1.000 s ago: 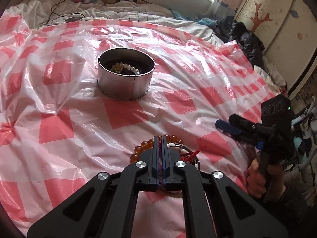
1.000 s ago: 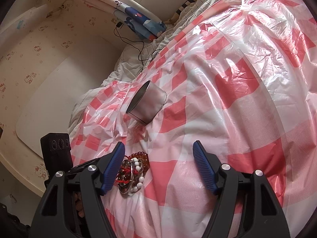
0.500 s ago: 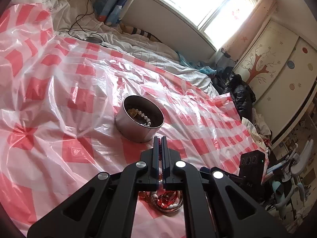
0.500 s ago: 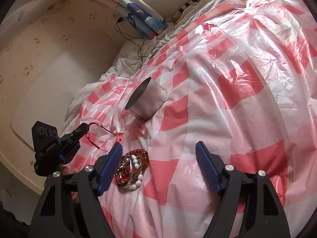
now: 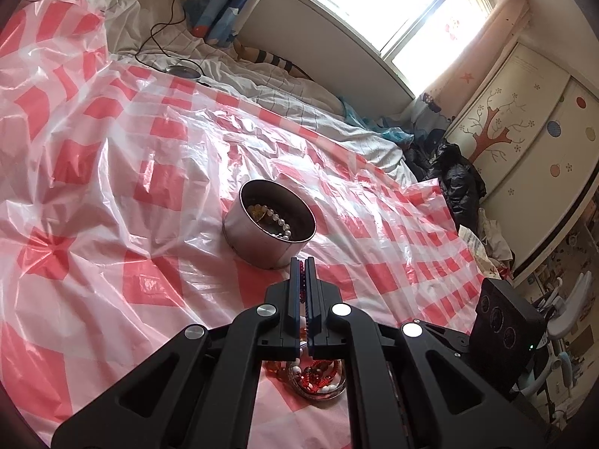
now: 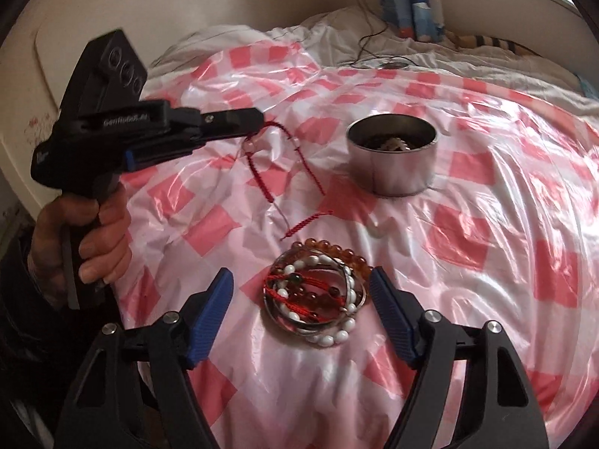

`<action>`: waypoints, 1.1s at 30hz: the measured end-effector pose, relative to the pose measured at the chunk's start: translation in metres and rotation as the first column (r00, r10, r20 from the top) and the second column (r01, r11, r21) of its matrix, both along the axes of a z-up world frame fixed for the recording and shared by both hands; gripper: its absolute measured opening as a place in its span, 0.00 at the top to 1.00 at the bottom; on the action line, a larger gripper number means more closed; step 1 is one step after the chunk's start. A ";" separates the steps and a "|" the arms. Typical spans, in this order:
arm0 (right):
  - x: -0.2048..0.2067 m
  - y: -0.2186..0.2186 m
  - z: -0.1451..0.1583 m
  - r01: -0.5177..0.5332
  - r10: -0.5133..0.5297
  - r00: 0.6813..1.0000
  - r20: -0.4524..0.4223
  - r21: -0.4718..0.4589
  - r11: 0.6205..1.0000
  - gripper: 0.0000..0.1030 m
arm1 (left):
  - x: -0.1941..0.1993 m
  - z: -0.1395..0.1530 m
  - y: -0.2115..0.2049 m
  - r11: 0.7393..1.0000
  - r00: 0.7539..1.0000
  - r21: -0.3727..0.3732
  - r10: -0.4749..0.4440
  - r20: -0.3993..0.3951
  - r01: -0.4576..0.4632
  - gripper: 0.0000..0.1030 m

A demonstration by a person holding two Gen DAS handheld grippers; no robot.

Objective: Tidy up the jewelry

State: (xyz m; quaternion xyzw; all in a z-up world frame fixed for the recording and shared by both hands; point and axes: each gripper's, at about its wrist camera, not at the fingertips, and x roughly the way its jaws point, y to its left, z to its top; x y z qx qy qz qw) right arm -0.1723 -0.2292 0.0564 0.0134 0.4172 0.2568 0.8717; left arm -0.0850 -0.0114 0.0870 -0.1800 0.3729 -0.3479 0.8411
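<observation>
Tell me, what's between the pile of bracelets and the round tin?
In the right wrist view, only the checked plastic sheet lies between the bracelet pile and tin; the red string bracelet dangles just left.

My left claw [image 5: 303, 273] cam looks down across the bed [image 5: 112, 187] toward the window [image 5: 404, 11]. My right claw [image 6: 299, 295] cam sits close over the bracelet pile [image 6: 318, 295]. Both catch the tin [image 5: 267, 234] and that pile.
</observation>
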 end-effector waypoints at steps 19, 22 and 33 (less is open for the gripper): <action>0.024 0.028 -0.027 -0.110 0.109 0.989 -0.100 -0.001 0.994 0.84 | 0.002 0.001 0.003 1.000 1.000 -0.016 0.004 -0.006 -0.004 0.98; 0.024 0.018 -0.028 -0.083 0.091 0.989 -0.119 0.071 0.994 0.85 | 0.002 0.001 0.003 1.000 1.000 -0.016 0.005 -0.008 -0.005 0.98; 0.022 -0.002 -0.027 0.011 0.004 0.990 -0.138 0.106 0.994 0.95 | 0.001 0.000 0.005 1.000 1.000 -0.017 0.006 -0.009 -0.006 0.98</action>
